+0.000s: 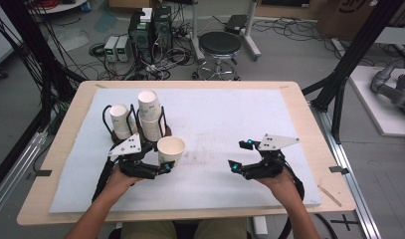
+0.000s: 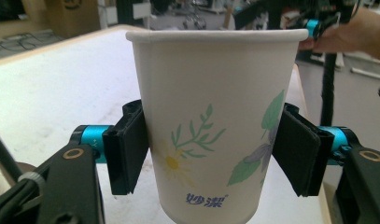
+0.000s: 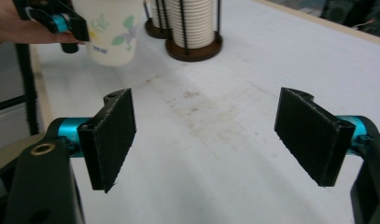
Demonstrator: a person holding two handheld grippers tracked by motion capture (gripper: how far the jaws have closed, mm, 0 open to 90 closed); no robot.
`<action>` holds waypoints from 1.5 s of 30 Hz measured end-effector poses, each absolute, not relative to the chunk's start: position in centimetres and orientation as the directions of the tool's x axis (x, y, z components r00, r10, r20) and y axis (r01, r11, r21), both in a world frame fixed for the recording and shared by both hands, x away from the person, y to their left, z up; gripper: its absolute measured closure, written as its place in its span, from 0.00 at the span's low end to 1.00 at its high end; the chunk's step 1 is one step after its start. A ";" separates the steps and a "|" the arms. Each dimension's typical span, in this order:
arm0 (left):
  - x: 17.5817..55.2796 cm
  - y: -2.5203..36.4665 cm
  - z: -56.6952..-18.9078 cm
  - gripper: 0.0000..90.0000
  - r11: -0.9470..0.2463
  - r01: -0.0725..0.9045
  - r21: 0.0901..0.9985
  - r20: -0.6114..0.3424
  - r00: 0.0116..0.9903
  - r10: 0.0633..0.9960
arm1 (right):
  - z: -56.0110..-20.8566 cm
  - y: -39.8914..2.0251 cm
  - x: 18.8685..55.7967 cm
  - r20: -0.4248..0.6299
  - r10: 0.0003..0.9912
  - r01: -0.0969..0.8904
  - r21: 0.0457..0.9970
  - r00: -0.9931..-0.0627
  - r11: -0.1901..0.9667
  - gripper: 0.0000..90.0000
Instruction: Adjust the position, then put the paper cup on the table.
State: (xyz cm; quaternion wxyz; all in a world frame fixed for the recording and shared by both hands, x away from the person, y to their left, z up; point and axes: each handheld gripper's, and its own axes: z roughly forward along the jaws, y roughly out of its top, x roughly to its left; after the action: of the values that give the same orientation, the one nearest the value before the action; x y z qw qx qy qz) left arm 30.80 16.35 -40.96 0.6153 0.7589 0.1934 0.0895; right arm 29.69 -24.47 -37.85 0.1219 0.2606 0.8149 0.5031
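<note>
Squarely within left gripper (image 2: pixel 211 154): paper cup (image 2: pixel 215 121)

Paper, cloth, wood and black padding

A matt paper cup (image 2: pixel 215 126) with printed flowers is pressed between rough black pads (image 2: pixel 127 149); the wooden table (image 1: pixel 65 129) is covered by a stained white cloth (image 1: pixel 230 124).

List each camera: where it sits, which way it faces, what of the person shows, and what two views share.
High view: above the person's side, facing forward and down on the table; both forearms, left gripper and right gripper show.
Left gripper view: on the left gripper, looking along its jaws at the cup they clamp; the other hand shows.
Right gripper view: on the right gripper, facing across the table towards the cup stacks.
Shared: all three show the held cup.
</note>
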 end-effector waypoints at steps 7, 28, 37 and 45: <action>30.9 16.4 -40.9 0.35 -0.093 0.172 0.981 -0.116 0.894 0.433 | -38.7 -26.6 29.3 0.043 0.619 0.306 0.895 -0.784 0.326 0.24; 31.5 15.7 -39.9 0.34 0.001 0.083 0.997 -0.073 0.876 0.477 | -39.1 -29.0 28.0 0.039 0.684 0.304 0.913 -0.729 0.272 0.24; 32.5 14.8 -39.9 0.34 -0.014 0.085 0.996 -0.066 0.863 0.501 | -39.2 -29.0 28.0 0.032 0.684 0.299 0.914 -0.728 0.275 0.24; 33.4 14.3 -40.1 0.34 0.042 0.108 0.993 -0.113 0.837 0.535 | -39.5 -29.2 27.6 0.030 0.680 0.296 0.914 -0.733 0.279 0.24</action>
State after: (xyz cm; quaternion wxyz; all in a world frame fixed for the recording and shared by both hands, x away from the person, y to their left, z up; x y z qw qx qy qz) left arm 33.39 14.27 -40.15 0.6812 0.6741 0.2386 0.1569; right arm 27.56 -29.22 -39.51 0.1875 0.3136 0.7773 0.5121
